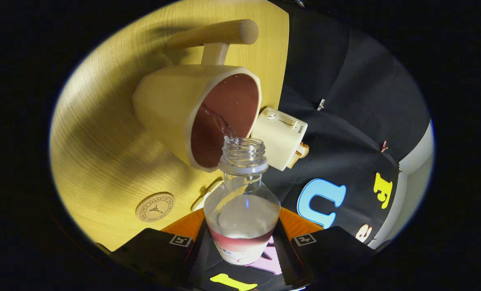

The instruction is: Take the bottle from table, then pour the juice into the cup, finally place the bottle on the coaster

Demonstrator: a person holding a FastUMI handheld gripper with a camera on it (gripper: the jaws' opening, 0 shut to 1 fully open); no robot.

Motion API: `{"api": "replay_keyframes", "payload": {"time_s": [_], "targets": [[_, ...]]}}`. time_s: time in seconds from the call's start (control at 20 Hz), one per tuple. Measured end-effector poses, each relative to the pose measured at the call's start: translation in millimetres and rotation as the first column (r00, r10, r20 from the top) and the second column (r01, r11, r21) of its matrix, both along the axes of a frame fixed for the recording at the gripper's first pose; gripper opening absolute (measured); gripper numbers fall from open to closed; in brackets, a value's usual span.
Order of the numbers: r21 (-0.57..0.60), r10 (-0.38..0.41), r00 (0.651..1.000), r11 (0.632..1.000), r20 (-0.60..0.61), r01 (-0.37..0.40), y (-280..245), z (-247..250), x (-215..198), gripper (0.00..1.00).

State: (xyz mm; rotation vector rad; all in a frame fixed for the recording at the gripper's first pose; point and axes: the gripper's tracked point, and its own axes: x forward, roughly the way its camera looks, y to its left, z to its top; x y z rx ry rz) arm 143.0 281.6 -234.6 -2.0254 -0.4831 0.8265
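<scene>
I have the gripper [242, 242] closed around the bottle [242, 210], both fingers pressing its lower body, open only as wide as the bottle. The bottle is tipped with its uncapped mouth at the rim of the cup [196, 113], and a thin stream runs into the cup. The coaster [155, 207] lies on the table [103, 161] just beside the cup, and the toaster [280, 137] sits right behind the cup.

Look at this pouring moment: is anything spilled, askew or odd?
Nothing spilled. The fingers grip the tilted bottle, whose stream lands inside the cup. The coaster lies bare on the table.
</scene>
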Motion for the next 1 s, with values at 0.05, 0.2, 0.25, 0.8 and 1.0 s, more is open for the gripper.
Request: {"api": "replay_keyframes", "payload": {"time_s": [0.05,0.2,0.25,0.8,1.0], "targets": [[-0.003,0.006,1.000,1.000,0.005,-0.006,2,1,-1,0.75],[-0.014,0.024,0.999,1.000,0.020,-0.024,6,6,-3,0.75],[-0.019,0.033,0.999,0.999,0.028,-0.033,10,8,-2,0.75],[-0.073,0.077,0.995,0.995,0.066,-0.072,14,13,-7,0.75],[-0.097,0.092,0.993,0.992,0.078,-0.084,15,13,-7,0.75]]}}
